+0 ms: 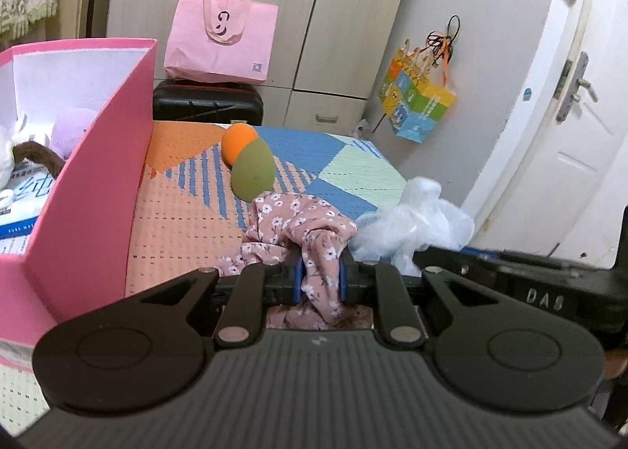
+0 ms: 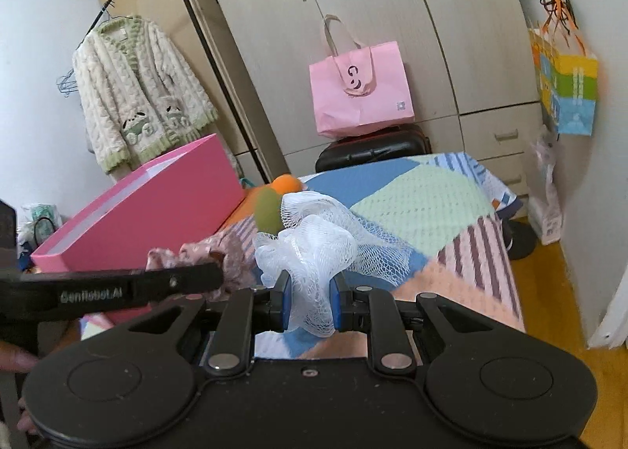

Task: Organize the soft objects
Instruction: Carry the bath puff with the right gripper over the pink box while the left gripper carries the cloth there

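Floral cloth (image 1: 298,225), pink with small white blossoms, lies crumpled at lower centre of the left wrist view, a fold of it pinched between the blue pads of the left gripper (image 1: 320,278). In the right wrist view the same cloth (image 2: 219,252) shows only as a rumpled edge at centre left, partly behind the left gripper's black side bar.

White mesh puff (image 2: 314,249), a netted bath sponge, fills the middle of the right wrist view, and the right gripper (image 2: 310,302) is closed on its lower bunch. The left view shows this puff (image 1: 416,225) blurred at right centre, just beside the cloth.

Only the left view looks into the pink box (image 1: 90,190) at the left edge: a lilac plush ball (image 1: 72,131) and a white plush toy (image 1: 6,158), cut off by the frame, lie inside on printed paper. The right view shows just the box's (image 2: 157,213) smooth outer wall.

An orange ball (image 1: 237,143) and a green egg-shaped ball (image 1: 253,170) touch on the knitted patchwork bedspread (image 1: 188,221); in the right view the puff half hides them. A fluffy cream cardigan (image 2: 137,92) hangs at upper left of the right view.
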A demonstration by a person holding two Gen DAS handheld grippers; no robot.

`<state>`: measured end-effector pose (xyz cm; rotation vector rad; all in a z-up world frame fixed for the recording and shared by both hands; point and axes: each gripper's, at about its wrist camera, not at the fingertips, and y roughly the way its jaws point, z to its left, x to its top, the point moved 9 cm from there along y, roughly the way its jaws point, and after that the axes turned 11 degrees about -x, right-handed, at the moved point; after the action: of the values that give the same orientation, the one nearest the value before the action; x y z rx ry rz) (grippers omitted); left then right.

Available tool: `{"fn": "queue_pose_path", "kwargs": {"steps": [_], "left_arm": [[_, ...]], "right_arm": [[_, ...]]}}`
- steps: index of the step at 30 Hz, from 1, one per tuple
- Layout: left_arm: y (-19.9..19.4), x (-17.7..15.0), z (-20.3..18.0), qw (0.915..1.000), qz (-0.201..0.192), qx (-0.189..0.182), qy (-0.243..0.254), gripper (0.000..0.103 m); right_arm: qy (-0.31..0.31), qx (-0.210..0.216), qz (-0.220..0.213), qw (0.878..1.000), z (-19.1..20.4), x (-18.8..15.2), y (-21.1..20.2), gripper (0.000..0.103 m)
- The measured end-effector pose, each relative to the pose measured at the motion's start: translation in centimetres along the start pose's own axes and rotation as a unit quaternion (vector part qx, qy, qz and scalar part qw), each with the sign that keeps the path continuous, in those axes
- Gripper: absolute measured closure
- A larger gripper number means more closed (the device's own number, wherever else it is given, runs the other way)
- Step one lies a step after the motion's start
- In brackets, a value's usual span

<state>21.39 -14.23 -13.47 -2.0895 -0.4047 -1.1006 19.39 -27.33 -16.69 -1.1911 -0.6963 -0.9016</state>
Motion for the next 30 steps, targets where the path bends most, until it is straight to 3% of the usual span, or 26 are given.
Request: {"fn": "queue_pose_path", "kwargs": {"steps": [5, 16, 21, 30], "left_arm": [[-1.0, -0.2, -0.8, 0.9994, -0.009, -0.031, -0.009, 0.087], [-5.1, -0.9, -2.6, 0.9981, -0.016, -0.058, 0.017, 0.087], [-7.0, -1.2, -2.6, 0.9971, -0.008, -0.070, 0.030, 0.087], [-10.1, -1.1, -1.4, 0.9963, 0.026, -0.048, 0.066, 0.087]], "right_arm": [[-0.033, -0.026, 0.005, 0.999, 0.7, -0.7, -0.7, 0.080], [-0.083, -0.049, 0.012, 0.995, 2.3, -2.2, -3.0, 0.080], [-0.072, -0.083, 0.013, 0.994, 1.9, -1.6, -4.2, 0.080], [-0.081, -0.062, 0.027, 0.994, 2.5, -0.8, -6.1, 0.080]]}}
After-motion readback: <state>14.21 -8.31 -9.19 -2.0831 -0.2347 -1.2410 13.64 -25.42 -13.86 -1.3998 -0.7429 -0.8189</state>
